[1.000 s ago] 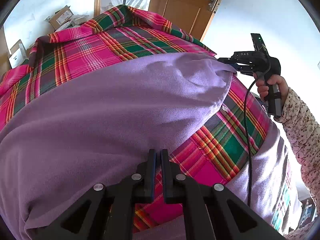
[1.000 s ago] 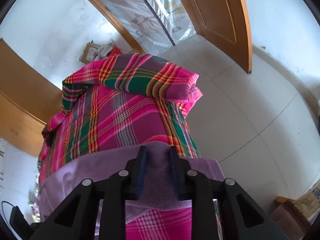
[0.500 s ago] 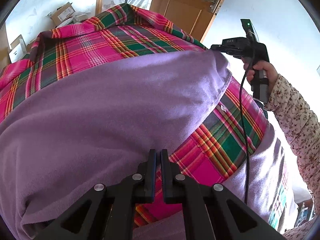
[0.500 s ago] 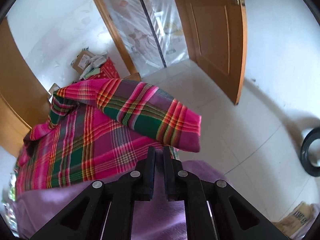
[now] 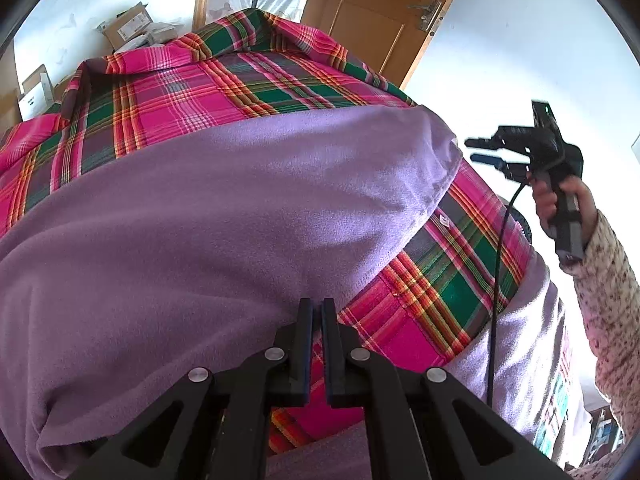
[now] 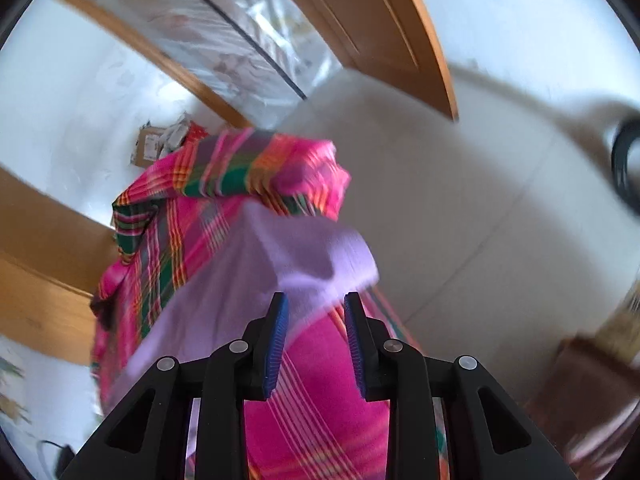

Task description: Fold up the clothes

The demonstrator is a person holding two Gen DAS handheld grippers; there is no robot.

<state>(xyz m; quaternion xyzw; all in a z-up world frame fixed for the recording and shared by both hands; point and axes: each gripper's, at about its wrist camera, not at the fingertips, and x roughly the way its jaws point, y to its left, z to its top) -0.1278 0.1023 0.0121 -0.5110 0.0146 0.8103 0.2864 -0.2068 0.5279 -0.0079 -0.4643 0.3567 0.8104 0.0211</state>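
Observation:
A purple fleece garment (image 5: 208,216) lies spread over a pink and green plaid sheet (image 5: 168,96). My left gripper (image 5: 317,304) is shut on the garment's near edge, where the fleece meets the plaid. In the left wrist view my right gripper (image 5: 474,151) hovers open just right of the garment's far corner, apart from it, held by a hand (image 5: 560,196). In the blurred right wrist view my right gripper (image 6: 314,308) stands open, blue pads (image 6: 278,328) apart, with the purple garment's corner (image 6: 312,252) lying loose just beyond the fingertips.
A wooden door (image 5: 372,20) and cardboard boxes (image 5: 128,28) stand beyond the bed. Pale tiled floor (image 6: 460,200) lies to the right of the bed edge. A dark round object (image 6: 628,160) sits at the far right, with brown furniture (image 6: 580,392) low right.
My right gripper has opened, let go of the purple corner and drawn back to the right. The corner now rests on the plaid. The left gripper has stayed shut in place.

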